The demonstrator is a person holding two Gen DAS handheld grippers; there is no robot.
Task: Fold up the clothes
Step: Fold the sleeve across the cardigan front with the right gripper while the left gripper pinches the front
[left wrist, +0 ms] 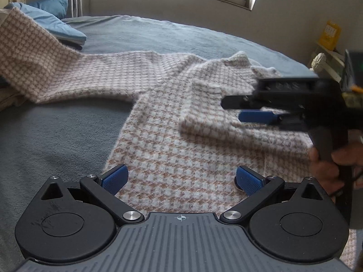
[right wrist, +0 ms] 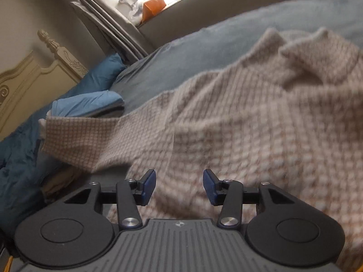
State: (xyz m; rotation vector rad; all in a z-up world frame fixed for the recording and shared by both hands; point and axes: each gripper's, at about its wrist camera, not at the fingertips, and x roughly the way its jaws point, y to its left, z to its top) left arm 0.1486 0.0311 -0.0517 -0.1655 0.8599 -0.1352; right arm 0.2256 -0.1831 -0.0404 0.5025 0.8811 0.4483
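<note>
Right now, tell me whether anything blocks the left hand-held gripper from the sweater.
Nothing visible does. The left hand-held gripper is open directly over the houndstooth sweater; the right hand-held gripper works off to the side by the folded sleeve.

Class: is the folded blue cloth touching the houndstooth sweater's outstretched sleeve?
Cannot tell. In the right wrist view the blue cloth borders the sleeve, but overlap hides whether they touch.

Counting the things on the bed

One fuzzy pink-and-white checked sweater (left wrist: 181,149), two black grippers with blue pads (left wrist: 181,179) (right wrist: 179,185), two blue pillows (left wrist: 56,22).
</note>
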